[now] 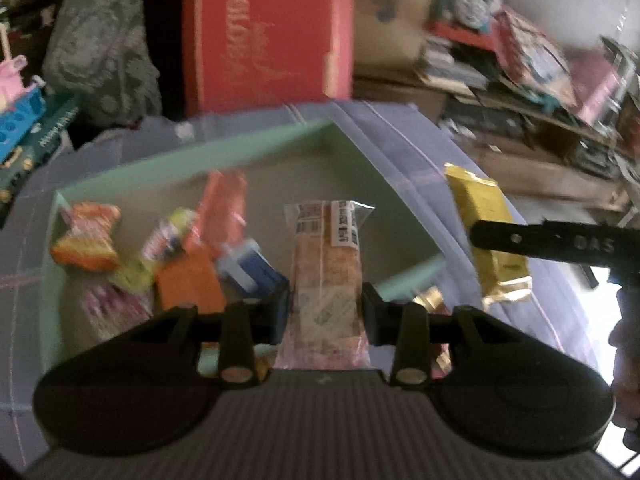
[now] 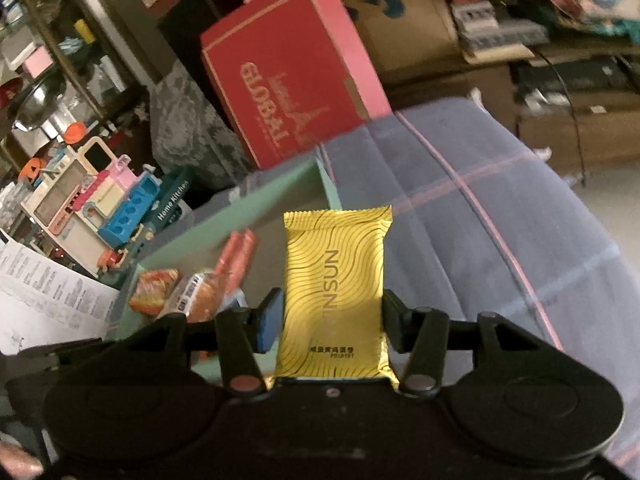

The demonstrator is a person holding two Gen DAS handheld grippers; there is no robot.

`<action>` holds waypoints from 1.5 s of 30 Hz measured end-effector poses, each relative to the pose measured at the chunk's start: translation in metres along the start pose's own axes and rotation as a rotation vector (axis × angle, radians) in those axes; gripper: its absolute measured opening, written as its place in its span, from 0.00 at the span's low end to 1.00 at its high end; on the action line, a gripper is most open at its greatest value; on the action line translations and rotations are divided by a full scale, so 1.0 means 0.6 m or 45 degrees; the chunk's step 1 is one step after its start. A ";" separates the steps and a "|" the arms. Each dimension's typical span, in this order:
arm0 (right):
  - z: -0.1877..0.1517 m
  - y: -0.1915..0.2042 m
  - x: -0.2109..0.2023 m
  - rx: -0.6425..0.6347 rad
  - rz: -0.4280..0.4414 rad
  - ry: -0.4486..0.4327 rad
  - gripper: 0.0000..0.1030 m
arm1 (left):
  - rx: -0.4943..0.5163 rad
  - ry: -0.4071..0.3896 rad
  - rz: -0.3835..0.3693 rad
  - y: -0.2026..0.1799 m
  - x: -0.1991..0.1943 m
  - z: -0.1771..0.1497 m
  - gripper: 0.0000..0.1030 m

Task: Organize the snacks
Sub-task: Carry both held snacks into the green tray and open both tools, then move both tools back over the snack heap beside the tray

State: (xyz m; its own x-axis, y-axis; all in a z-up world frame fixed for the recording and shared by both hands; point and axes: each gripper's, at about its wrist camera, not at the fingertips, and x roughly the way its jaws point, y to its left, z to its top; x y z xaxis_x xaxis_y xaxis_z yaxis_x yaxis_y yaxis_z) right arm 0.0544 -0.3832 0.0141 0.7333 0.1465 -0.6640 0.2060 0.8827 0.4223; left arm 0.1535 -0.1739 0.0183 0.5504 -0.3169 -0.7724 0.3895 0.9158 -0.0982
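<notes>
My left gripper (image 1: 325, 306) is shut on a clear-wrapped biscuit pack (image 1: 326, 268) and holds it over the near edge of the green box (image 1: 256, 148). The box holds several snacks, among them an orange packet (image 1: 86, 242) and a red stick pack (image 1: 222, 204). My right gripper (image 2: 329, 316) is shut on a gold snack packet (image 2: 335, 292), held above the purple cloth right of the box (image 2: 276, 192). In the left wrist view that gold packet (image 1: 486, 236) and the right gripper's finger (image 1: 520, 238) show to the right of the box.
A purple checked cloth (image 2: 480, 216) covers the surface under the box. A red carton (image 1: 264, 36) stands behind it, with a grey patterned bag (image 1: 104, 44) to its left. Toys and a kitchen set (image 2: 88, 204) crowd the left, and cluttered shelves (image 1: 540, 80) the right.
</notes>
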 end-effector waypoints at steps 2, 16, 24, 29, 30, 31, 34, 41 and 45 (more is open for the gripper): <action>0.030 0.017 0.022 -0.025 0.016 0.002 0.49 | -0.019 -0.021 0.026 0.021 0.014 0.026 0.35; 0.147 0.108 0.234 -0.189 -0.024 0.162 0.50 | -0.220 0.020 0.038 0.108 0.192 0.120 0.35; 0.165 0.120 0.275 -0.200 -0.041 0.145 0.74 | -0.293 0.020 0.069 0.128 0.248 0.142 0.63; 0.160 0.118 0.254 -0.184 -0.042 0.066 0.91 | -0.302 -0.008 0.088 0.132 0.240 0.143 0.82; 0.161 0.116 0.253 -0.175 -0.040 0.067 0.96 | -0.301 -0.006 0.091 0.132 0.236 0.142 0.83; 0.159 0.113 0.249 -0.166 -0.040 0.065 1.00 | -0.299 -0.008 0.095 0.131 0.231 0.139 0.86; 0.155 0.107 0.238 -0.160 -0.052 0.059 1.00 | -0.279 -0.010 0.097 0.124 0.215 0.130 0.94; 0.134 0.085 0.180 -0.124 -0.046 0.075 1.00 | -0.267 0.008 0.083 0.102 0.167 0.099 1.00; 0.111 0.067 0.130 -0.119 -0.053 0.068 1.00 | -0.254 0.021 0.062 0.082 0.133 0.071 1.00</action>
State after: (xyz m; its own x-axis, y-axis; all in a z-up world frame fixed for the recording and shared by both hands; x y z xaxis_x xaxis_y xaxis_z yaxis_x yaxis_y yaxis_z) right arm 0.1632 -0.3661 0.0207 0.6894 0.1304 -0.7126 0.1721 0.9260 0.3360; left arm 0.2477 -0.1648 -0.0216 0.5520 -0.2687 -0.7893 0.2077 0.9611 -0.1819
